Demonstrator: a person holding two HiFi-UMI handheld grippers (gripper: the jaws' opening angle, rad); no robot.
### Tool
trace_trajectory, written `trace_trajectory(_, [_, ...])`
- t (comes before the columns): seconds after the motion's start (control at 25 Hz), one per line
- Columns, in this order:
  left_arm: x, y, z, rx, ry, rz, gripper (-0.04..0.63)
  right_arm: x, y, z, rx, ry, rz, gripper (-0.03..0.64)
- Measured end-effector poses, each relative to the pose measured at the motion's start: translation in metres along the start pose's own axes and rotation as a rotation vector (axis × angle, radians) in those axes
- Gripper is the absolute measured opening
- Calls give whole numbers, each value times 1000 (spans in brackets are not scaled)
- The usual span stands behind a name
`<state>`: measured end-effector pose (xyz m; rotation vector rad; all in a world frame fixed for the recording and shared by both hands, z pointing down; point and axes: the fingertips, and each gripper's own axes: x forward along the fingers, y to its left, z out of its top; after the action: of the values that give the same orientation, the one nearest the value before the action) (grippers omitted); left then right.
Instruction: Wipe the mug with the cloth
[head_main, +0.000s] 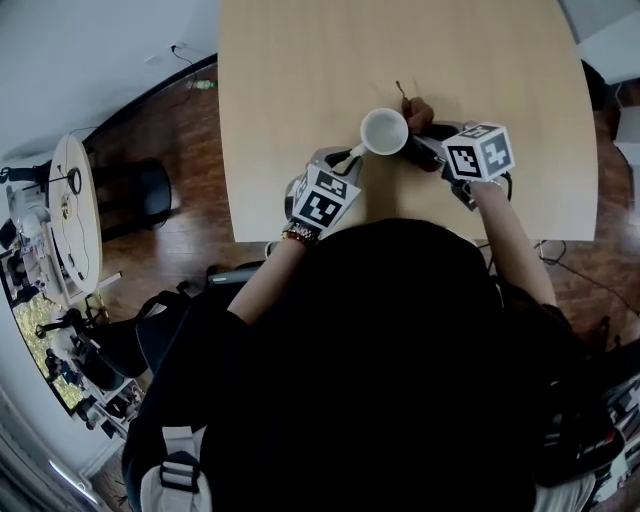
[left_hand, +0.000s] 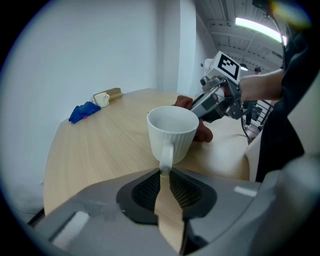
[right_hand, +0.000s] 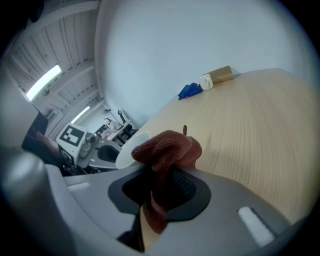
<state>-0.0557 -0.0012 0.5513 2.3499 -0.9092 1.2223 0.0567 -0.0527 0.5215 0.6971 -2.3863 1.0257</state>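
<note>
A white ribbed mug (left_hand: 172, 131) is over the wooden table (head_main: 300, 60), near its front edge. My left gripper (left_hand: 165, 172) is shut on the mug's handle, and its marker cube (head_main: 323, 197) shows in the head view. My right gripper (right_hand: 159, 176) is shut on a bunched reddish-brown cloth (right_hand: 167, 149). It holds the cloth against the far right side of the mug (head_main: 384, 131), and the cloth (head_main: 418, 112) shows just beyond the rim. From the right gripper view only a sliver of the mug's rim (right_hand: 129, 150) appears behind the cloth. I cannot tell whether the mug's base touches the table.
At the table's far end lie a blue crumpled thing (left_hand: 84, 111) and a small cream cup beside a wooden block (left_hand: 107, 96). The table's front edge runs just under my grippers. A black chair (head_main: 140, 190) and a round side table (head_main: 75, 210) stand to the left.
</note>
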Motion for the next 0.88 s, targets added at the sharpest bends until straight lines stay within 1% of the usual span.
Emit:
trace_trajectory(0.16, [3, -9, 0, 28, 11, -27, 70, -22, 15, 17, 82, -106, 69, 77])
trace_trajectory(0.24, [3, -15, 1, 46, 20, -47, 71, -30, 22, 21, 118, -143, 98, 77])
trace_trajectory(0.4, [5, -33, 2, 92, 26, -99, 71, -33, 19, 15, 162, -180, 84, 77])
trace_trajectory(0.52, [8, -48, 4, 132, 29, -151, 63, -31, 10, 10, 238, -210, 76, 77])
trace_trajectory(0.56, [9, -52, 5, 143, 28, -167, 63, -29, 7, 7, 246, -203, 68, 77])
trace_trajectory(0.68, [13, -61, 10, 176, 23, -204, 59, -16, 1, -5, 229, -149, 27, 77])
trace_trajectory(0.88, [18, -71, 21, 219, 22, -245, 49, 6, -4, -20, 217, -77, -6, 77])
